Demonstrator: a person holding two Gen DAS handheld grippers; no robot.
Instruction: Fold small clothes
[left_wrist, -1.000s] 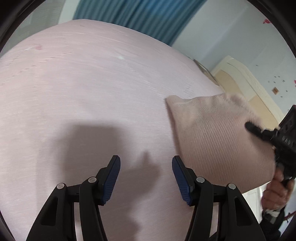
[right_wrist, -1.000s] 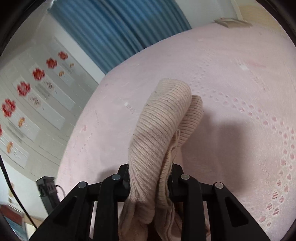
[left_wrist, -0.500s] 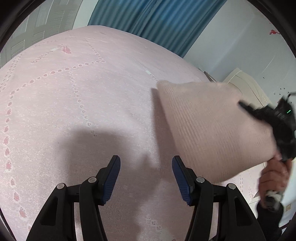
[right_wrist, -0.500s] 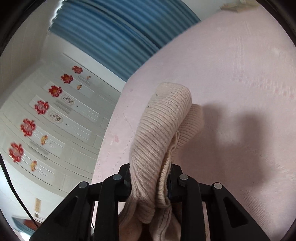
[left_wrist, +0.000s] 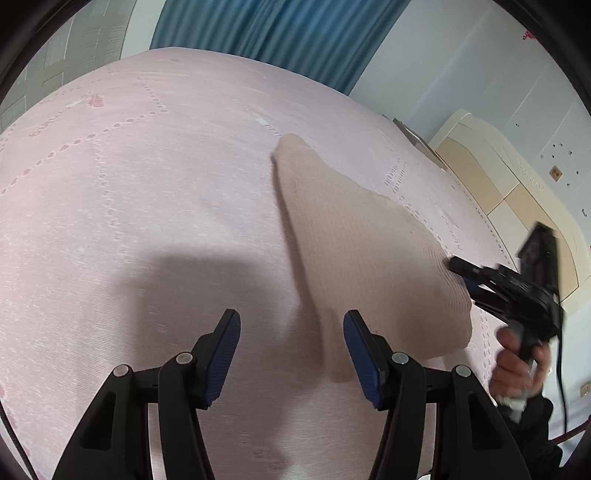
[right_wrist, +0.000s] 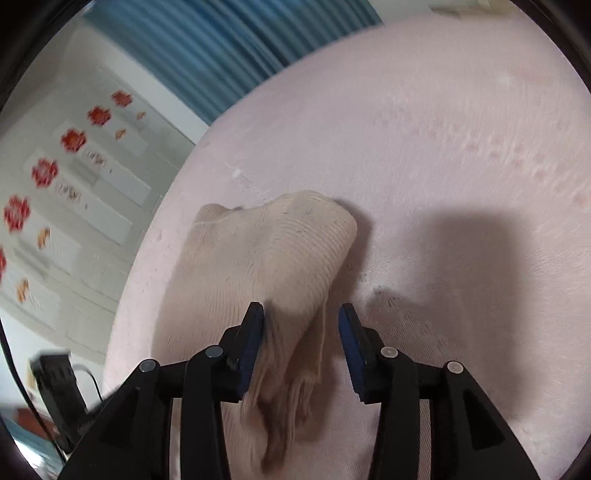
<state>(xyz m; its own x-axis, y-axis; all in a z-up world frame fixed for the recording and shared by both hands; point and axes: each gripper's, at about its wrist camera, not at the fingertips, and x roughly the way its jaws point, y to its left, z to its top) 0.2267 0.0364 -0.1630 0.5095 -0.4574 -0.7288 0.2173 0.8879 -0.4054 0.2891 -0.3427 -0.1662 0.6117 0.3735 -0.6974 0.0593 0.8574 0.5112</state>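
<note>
A folded beige ribbed knit garment (left_wrist: 362, 243) lies on the pink bedspread (left_wrist: 147, 206). My left gripper (left_wrist: 291, 328) is open and empty, hovering just left of the garment's near end. In the right wrist view the garment (right_wrist: 266, 258) lies spread ahead and its near edge sags between my right gripper's (right_wrist: 301, 321) open jaws, resting against the left finger (right_wrist: 253, 332). The right gripper also shows in the left wrist view (left_wrist: 476, 280), at the garment's right edge, held by a hand.
A blue curtain (left_wrist: 266, 44) hangs behind the bed. A cream headboard (left_wrist: 509, 184) stands at the right. A white wardrobe with red flower stickers (right_wrist: 70, 177) is on the left. A black device with a cable (right_wrist: 55, 384) sits on the floor.
The right gripper lowered the garment onto the bedspread and opened its jaws, letting it go. The garment went from hanging bunched to lying spread. The left gripper stayed open.
</note>
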